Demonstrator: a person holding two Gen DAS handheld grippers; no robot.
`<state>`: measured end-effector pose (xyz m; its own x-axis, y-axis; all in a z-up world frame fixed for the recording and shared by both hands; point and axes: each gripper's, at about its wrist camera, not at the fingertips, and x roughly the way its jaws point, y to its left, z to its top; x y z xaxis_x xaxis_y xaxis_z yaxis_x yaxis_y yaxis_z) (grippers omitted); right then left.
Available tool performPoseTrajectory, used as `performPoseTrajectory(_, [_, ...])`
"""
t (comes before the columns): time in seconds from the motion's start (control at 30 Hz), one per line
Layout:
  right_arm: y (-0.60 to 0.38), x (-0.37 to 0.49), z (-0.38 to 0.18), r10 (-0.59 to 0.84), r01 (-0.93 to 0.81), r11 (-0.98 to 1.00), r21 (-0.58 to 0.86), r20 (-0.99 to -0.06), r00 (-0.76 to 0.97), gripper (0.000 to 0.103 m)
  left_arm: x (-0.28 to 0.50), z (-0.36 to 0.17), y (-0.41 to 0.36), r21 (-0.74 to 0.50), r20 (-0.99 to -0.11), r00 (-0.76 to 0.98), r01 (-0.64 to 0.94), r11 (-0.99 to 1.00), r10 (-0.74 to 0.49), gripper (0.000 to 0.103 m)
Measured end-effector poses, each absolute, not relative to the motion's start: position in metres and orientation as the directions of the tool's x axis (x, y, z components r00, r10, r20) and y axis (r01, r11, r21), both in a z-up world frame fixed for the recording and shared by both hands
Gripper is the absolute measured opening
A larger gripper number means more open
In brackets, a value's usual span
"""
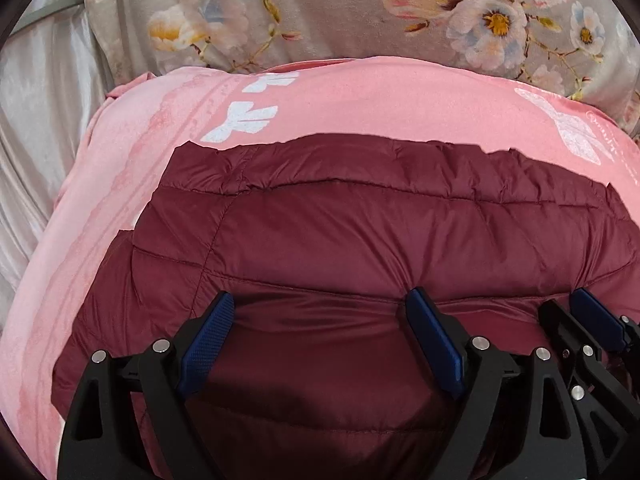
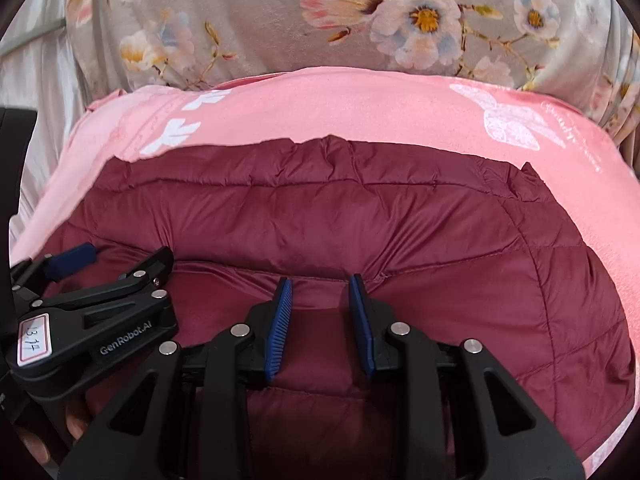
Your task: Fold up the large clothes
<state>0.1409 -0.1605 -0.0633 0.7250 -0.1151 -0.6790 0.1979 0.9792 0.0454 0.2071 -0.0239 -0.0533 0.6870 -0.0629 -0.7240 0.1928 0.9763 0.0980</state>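
1. Nearest in the right wrist view, the right gripper (image 2: 320, 308) points down at a maroon quilted puffer jacket (image 2: 360, 220). Its blue-padded fingers (image 2: 280, 320) stand a narrow gap apart with a smooth fold of the jacket showing between them; whether the pads press on the fabric cannot be told.
2. Just left of it in that view lies the left gripper (image 2: 108, 276), its black body printed "GenRobot.AI". A white sticker (image 2: 34, 338) with a red border on its near end carries handwritten digits that look like "13.14", though the last figure is unclear. Fingertips of a person's hand (image 2: 76, 420) show under it at the lower left.
3. In the left wrist view, the left gripper (image 1: 320, 312) has its blue pads spread wide over the jacket (image 1: 360, 232), with nothing pinched between them. The right gripper (image 1: 588, 320) sits close by at the right edge.
4. The jacket lies flat, filling the near and middle ground, its hem edge running left to right at the far side.
5. Under it is a pink blanket (image 1: 360, 96) with white butterfly prints and small script on the right that is too small to read.
6. Farthest is a grey floral cloth (image 1: 320, 8), with pale satin fabric (image 1: 40, 120) at the far left.
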Motion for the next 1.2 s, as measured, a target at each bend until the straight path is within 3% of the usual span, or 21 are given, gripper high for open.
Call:
performPoseTrajectory(0.7, [-0.16, 0.146, -0.07, -0.121, 0.194, 0.981, 0.028, -0.693, 0.711, 0.03, 0.206, -0.065, -0.03, 0.143, -0.712, 0.702, 0.178, 0.974, -0.024, 0.089])
performPoseTrajectory(0.97, [-0.159, 0.125, -0.053, -0.114, 0.212, 0.976, 0.06, -0.686, 0.719, 0.031, 0.179, -0.038, 0.041, -0.111, -0.735, 0.654, 0.142, 0.984, -0.178, 0.087])
performPoseTrajectory(1.2, [-0.122, 0.081, -0.04, -0.008, 0.102, 0.99, 0.097, -0.688, 0.726, 0.032, 0.148, -0.035, 0.156, -0.221, -0.761, 0.637, -0.081, 0.972, -0.12, 0.087])
